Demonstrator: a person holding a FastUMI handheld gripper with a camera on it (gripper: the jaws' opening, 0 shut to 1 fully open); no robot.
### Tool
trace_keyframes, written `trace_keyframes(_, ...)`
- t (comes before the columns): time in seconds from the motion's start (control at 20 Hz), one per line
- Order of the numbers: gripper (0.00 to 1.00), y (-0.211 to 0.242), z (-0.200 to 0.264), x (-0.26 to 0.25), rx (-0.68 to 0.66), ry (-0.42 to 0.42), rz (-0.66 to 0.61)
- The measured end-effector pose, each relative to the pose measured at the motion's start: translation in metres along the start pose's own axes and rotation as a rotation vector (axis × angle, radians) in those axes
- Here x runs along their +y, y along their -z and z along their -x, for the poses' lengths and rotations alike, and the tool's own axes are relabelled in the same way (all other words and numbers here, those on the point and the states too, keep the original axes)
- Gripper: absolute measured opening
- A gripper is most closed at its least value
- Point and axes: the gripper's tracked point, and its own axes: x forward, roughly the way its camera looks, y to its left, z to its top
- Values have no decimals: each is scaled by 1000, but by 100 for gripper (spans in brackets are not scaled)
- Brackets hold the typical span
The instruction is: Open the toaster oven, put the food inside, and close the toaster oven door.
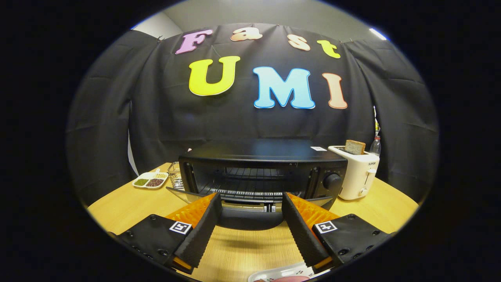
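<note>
Claw open at the mouth of the opened toaster oven; nothing gripped.

Nearest my camera, the rim of a white tray [280, 273] shows on the desk [250, 243] just below the claw [251, 201]; what it carries I cannot tell. I note the two fingers spread well apart, their tips at the dropped door [250, 217] of the black toaster oven [260, 172], door handle between them. The cavity stands open with its wire rack [254, 184] visible; the control knob [332, 181] is right of the cavity. Just beside the oven's right side stands a white toaster [358, 176] with a bread slice [355, 147] upright in its slot, and a bottle [375, 145] behind it. Left of the oven sit a divided dish of grains [150, 180] and a glass container [176, 174].
</note>
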Motion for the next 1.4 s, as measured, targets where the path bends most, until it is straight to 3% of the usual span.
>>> trace_keyframes(0.55, 97, 62, 29, 4, 187, 24, 19)
trace_keyframes(0.7, 98, 76, 40, 10, 270, -13, 19)
trace_keyframes(1.0, 98, 59, 78, 0, 306, -101, -36)
trace_keyframes(1.25, 98, 46, 105, -35, 351, -143, -49)
trace_keyframes(1.4, 98, 48, 114, -46, 416, -241, -78)
